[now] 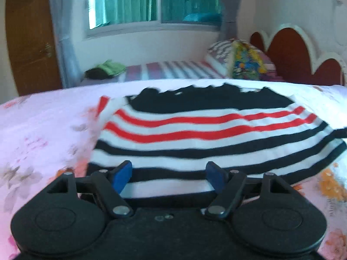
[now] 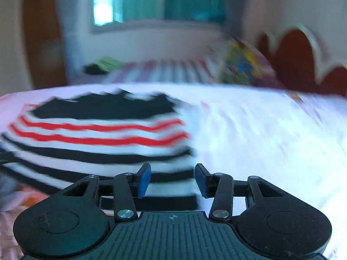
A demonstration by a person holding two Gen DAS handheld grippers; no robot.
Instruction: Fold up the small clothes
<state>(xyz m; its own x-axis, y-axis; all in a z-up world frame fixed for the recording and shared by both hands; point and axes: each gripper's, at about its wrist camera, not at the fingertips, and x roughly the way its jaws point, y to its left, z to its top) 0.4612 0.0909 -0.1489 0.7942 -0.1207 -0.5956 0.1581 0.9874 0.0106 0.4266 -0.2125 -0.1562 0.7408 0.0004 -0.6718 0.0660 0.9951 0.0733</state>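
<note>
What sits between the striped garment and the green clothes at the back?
In the left wrist view, beyond the striped garment comes bare floral sheet, then striped bedding running up to the green clothes. Nothing else lies between them.

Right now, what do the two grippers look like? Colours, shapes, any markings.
Both are black plastic, with two round lobes at the base, silver pivot screws on slim linkage arms, and blue pads on the fingertips. The left gripper has a plain matte centre plate with two small round marks. The right gripper has a ribbed centre plate with a small crosshair mark. No cables, hands or sleeves in view.
</note>
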